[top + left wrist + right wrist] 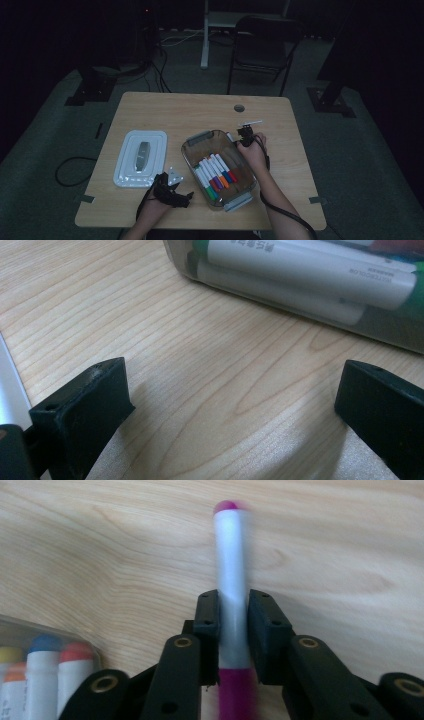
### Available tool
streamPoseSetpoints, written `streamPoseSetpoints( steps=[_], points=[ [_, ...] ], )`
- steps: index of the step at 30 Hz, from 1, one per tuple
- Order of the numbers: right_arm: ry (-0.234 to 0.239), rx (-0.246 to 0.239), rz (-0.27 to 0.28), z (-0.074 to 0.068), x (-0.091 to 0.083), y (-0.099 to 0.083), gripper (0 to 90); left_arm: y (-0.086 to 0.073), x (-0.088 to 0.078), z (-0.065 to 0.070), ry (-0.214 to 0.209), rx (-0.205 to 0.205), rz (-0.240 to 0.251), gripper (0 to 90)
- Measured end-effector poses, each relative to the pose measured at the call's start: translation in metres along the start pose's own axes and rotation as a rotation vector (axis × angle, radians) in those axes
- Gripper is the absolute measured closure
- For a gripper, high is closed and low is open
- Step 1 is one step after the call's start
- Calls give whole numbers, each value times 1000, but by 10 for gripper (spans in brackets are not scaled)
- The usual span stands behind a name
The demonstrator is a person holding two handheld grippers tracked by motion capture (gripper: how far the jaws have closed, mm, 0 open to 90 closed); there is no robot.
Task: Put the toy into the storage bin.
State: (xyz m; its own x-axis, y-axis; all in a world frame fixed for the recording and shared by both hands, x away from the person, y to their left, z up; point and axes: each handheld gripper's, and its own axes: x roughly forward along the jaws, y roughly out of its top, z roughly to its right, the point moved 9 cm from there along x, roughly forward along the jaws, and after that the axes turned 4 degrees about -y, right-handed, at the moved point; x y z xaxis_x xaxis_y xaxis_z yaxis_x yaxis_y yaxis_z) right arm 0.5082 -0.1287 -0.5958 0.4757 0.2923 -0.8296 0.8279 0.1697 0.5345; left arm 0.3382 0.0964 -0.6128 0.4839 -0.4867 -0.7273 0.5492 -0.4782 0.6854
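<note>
Rt gripper [232,625] clamped on magenta-capped marker [231,570], held just above table [165,107], beside far right corner of clear bin [192,140] w/ other markers [216,172]. Lt gripper [230,405] jaws wide apart, nothing between, resting on tabletop near bin's front left, white lid [127,150] alongside.

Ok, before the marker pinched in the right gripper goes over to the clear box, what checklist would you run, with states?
1. Right gripper clamped on the white marker with magenta cap: ok.
2. Marker centred between the pads: ok.
3. Marker lifted off the wooden table: cannot tell.
4. Clear plastic box has its white lid off: ok.
5. Free room in the box beside the markers already inside: ok.
6. Left gripper open, outside the box: ok.
</note>
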Motion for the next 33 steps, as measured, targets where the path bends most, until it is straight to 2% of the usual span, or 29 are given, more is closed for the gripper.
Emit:
streamPoseSetpoints(
  steps=[4,9,11,12,17,20,25,29,30,33],
  points=[
    [15,27,-1,4,-7,-1,764,0,0,0,-1,-2,0,19],
    [45,70,36,13,-30,1,765,0,0,0,-1,-2,0,19],
    [55,72,41,15,-41,0,765,0,0,0,-1,-2,0,19],
    [55,72,41,15,-41,0,765,0,0,0,-1,-2,0,19],
    [86,89,67,20,-81,1,764,0,0,0,0,-1,0,19],
    [112,97,89,18,-104,3,764,0,0,0,0,-1,0,19],
    [160,58,136,2,-139,5,764,0,0,0,2,0,1,18],
    [229,20,141,-24,-159,2,765,0,0,0,1,0,1,19],
    [240,-5,142,-36,-165,0,764,0,0,0,2,0,1,18],
    [282,-33,132,-55,-172,-2,764,0,0,0,1,0,0,19]
  ],
)
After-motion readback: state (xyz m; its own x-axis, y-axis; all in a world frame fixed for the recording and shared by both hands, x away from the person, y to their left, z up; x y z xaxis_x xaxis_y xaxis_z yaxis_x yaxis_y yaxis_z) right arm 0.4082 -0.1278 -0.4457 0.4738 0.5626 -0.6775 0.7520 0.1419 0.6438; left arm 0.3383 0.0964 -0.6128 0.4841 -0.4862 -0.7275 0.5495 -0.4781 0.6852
